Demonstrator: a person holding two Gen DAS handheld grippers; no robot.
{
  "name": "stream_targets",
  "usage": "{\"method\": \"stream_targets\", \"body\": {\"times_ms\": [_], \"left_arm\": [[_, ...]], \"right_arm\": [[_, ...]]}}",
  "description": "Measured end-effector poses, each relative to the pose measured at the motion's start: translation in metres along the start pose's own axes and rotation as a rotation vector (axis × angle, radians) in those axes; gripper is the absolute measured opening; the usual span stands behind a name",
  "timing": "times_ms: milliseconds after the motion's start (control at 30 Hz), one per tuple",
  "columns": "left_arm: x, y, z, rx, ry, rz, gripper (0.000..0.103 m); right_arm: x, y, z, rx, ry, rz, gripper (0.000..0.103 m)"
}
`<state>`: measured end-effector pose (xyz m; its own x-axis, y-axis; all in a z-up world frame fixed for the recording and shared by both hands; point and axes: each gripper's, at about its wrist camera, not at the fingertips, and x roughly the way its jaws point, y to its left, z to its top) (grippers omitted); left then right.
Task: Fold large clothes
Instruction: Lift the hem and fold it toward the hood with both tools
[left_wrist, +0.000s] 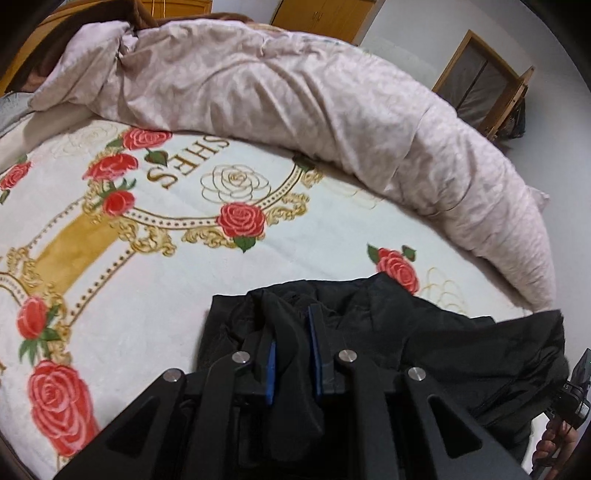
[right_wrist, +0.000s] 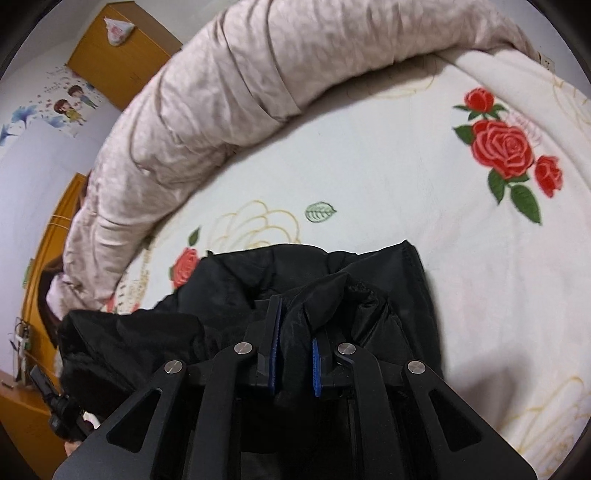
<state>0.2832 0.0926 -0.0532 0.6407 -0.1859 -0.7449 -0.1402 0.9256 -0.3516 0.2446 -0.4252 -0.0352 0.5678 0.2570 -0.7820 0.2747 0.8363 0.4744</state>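
A black padded jacket (left_wrist: 424, 332) lies bunched on the rose-printed blanket (left_wrist: 177, 266), at the lower middle and right of the left wrist view. My left gripper (left_wrist: 291, 332) is shut on a fold of its black fabric between the blue pads. In the right wrist view the same jacket (right_wrist: 229, 291) spreads to the lower left on the blanket (right_wrist: 388, 177). My right gripper (right_wrist: 295, 325) is shut on another bunched fold of it. The other hand-held gripper (left_wrist: 572, 391) shows at the right edge of the left wrist view, and at the lower left of the right wrist view (right_wrist: 55, 402).
A rolled pale pink duvet (left_wrist: 295, 92) lies along the far side of the bed, also across the top of the right wrist view (right_wrist: 221, 92). Wooden wardrobes (right_wrist: 122, 62) and a wooden frame (left_wrist: 480, 85) stand beyond the bed.
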Motion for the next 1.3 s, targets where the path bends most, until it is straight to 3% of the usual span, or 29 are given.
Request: {"method": "stream_targets", "body": {"times_ms": [233,333,400,467,667,767,933,1033,1167,1300], "left_arm": [[-0.003,0.003,0.013,-0.023,0.026,-0.052,0.026],[-0.02,0.009,0.023,-0.067,0.01,-0.11,0.045],[-0.036,0.01,0.028,-0.082,-0.036,-0.131,0.067],[-0.055,0.01,0.035,-0.083,-0.113,-0.116,0.078],[-0.085,0.003,0.044,-0.052,-0.154,-0.128,0.078],[-0.081,-0.022,0.027,0.05,-0.105,-0.184,0.078],[-0.028,-0.073,0.002,0.204,0.031,-0.208,0.077],[0.007,-0.083,0.003,0.257,0.041,-0.123,0.077],[0.046,-0.079,0.007,0.275,0.036,-0.027,0.076],[0.067,-0.081,0.0,0.299,-0.008,0.016,0.076]], "right_arm": [[-0.017,0.006,0.007,0.0,-0.008,0.041,0.021],[-0.04,0.01,0.011,0.003,-0.052,0.135,0.045],[-0.053,0.014,0.012,0.004,-0.091,0.184,0.069],[-0.066,0.018,0.013,-0.007,-0.142,0.189,0.07],[-0.097,0.053,0.006,-0.147,-0.255,0.128,0.071],[-0.079,0.075,-0.014,-0.273,-0.196,0.081,0.071],[-0.01,0.09,-0.032,-0.385,-0.039,-0.043,0.071],[0.024,0.084,-0.023,-0.408,-0.002,-0.139,0.071],[0.058,0.076,-0.009,-0.402,0.033,-0.176,0.071],[0.082,0.069,-0.003,-0.399,0.018,-0.205,0.072]]}}
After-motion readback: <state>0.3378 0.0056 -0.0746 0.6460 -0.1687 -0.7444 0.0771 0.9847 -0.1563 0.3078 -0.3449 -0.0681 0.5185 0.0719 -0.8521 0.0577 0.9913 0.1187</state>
